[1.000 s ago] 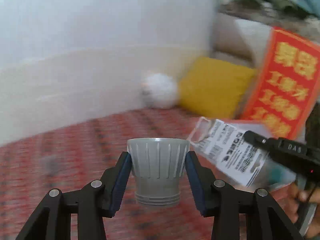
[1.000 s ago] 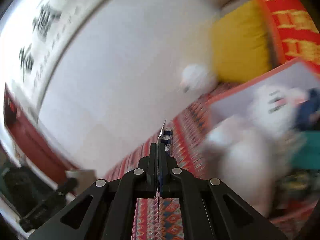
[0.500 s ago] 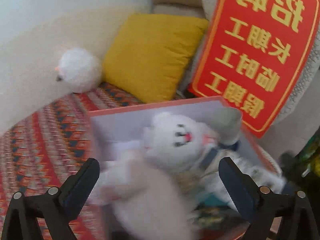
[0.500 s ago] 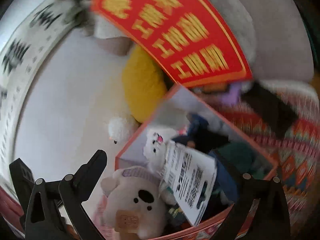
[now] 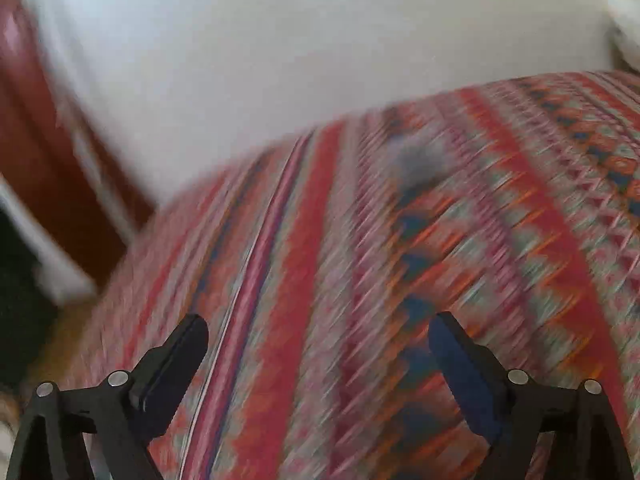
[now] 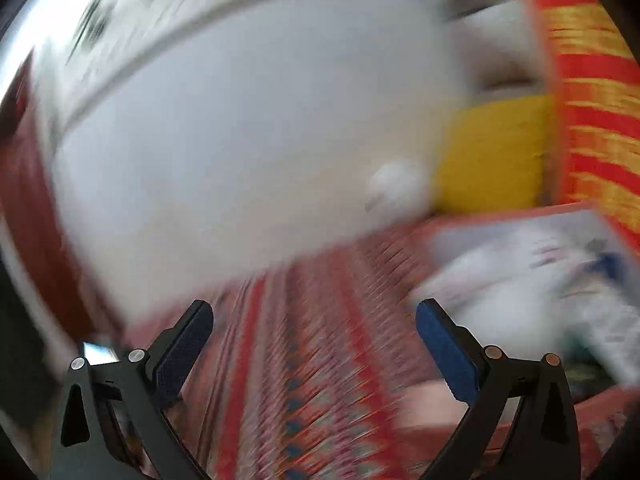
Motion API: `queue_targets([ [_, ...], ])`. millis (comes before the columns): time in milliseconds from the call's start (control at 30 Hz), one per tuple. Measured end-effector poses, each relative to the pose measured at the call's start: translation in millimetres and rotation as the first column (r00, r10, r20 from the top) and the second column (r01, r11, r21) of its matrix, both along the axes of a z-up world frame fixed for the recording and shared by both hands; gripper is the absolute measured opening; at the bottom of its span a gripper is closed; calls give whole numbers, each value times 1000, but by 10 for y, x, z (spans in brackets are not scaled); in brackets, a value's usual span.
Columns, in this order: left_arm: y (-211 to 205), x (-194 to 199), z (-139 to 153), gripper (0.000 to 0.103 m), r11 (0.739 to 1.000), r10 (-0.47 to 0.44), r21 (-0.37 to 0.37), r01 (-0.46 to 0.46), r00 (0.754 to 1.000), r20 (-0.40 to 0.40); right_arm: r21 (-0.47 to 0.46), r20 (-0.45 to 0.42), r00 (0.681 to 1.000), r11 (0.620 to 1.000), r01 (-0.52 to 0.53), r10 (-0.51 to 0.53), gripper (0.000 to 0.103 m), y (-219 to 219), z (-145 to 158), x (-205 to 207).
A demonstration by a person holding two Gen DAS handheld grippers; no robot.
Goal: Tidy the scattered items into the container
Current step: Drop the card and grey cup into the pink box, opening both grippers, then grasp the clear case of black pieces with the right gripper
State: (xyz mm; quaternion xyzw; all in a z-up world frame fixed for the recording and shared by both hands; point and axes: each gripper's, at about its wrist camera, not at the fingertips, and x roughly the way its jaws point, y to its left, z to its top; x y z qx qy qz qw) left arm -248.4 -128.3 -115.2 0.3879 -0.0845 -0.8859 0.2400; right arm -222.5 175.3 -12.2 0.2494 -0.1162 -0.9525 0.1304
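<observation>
Both views are smeared by motion. My left gripper [image 5: 318, 332] is open and empty above the red patterned cover [image 5: 360, 280], where a blurred grey item [image 5: 420, 160] lies further ahead. My right gripper [image 6: 314, 320] is also open and empty over the same cover [image 6: 304, 360]. The red-rimmed box [image 6: 520, 216] sits at the right of the right wrist view, with white plush toys [image 6: 500, 280] and a printed card pack [image 6: 616, 336] inside. The box is out of the left wrist view.
A pale wall [image 5: 320, 40] runs behind the cover. A small white fluffy toy [image 6: 396, 188] rests beside a yellow cushion [image 6: 492, 152], with a red and gold sign [image 6: 592, 100] to the right. Dark red woodwork [image 5: 44, 140] stands at the left edge.
One second ago the left gripper held a grey cup and the right a card pack; both opened over the box. Now both have swung left, away from it, empty.
</observation>
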Motion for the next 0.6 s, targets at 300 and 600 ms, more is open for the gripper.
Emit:
queue_targets([
  [300, -254, 1509, 729, 103, 989, -78, 98, 111, 953, -294, 275, 281, 930, 908, -316, 238, 103, -2618, -1019, -1700],
  [600, -362, 1593, 1023, 103, 939, -120, 250, 237, 905, -409, 439, 391, 920, 877, -195, 9, 82, -3522, -1651, -2816],
])
